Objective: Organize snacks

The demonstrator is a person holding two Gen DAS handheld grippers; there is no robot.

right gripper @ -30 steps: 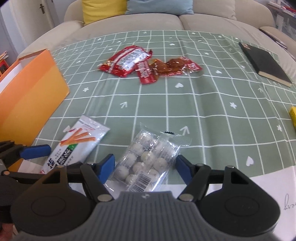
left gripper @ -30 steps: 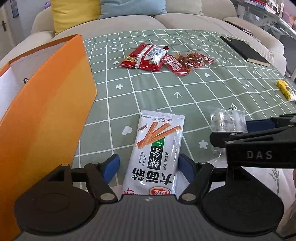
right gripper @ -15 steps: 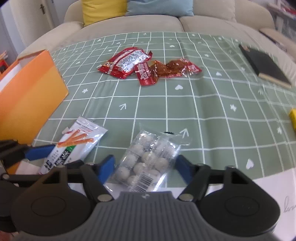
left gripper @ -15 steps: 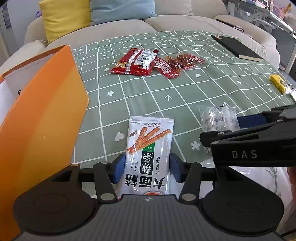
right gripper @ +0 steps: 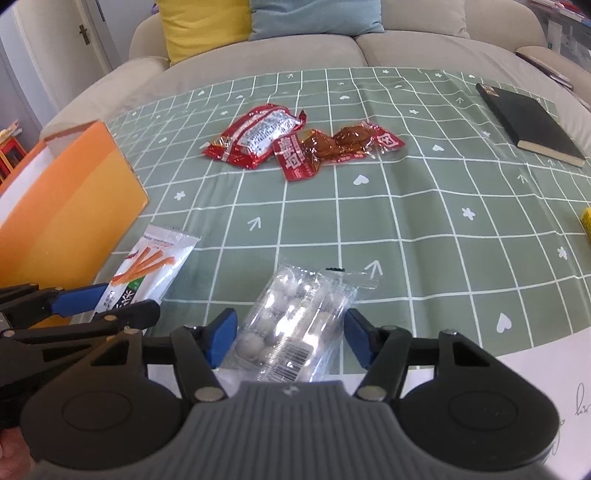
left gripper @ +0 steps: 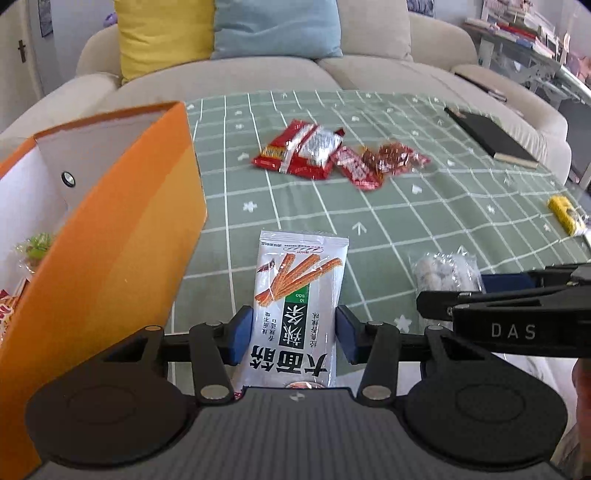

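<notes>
A white packet of spicy sticks (left gripper: 299, 291) lies lengthwise on the green checked cloth (left gripper: 424, 229). My left gripper (left gripper: 294, 339) straddles its near half, jaws closing, both blue pads against its long edges. A clear bag of pale round snacks (right gripper: 295, 317) lies between the fingers of my right gripper (right gripper: 290, 339). Those jaws are closing too, with a sliver of room beside the right pad. The right gripper (left gripper: 469, 295) shows side-on at the right of the left wrist view. An orange box (left gripper: 110, 229) with a white inside stands open at the left, holding some snacks.
Red snack packets (right gripper: 255, 134) and an amber one (right gripper: 343, 142) lie mid-cloth. A black notebook (right gripper: 528, 122) sits at the far right, a yellow item (left gripper: 565, 214) at the right edge. White paper (right gripper: 535, 369) covers the near right. A sofa with cushions (left gripper: 229, 29) stands behind.
My left jaws have closed from wide apart onto the sides of the white packet. The right jaws have narrowed a little around the clear bag. Neither packet has shifted on the cloth.
</notes>
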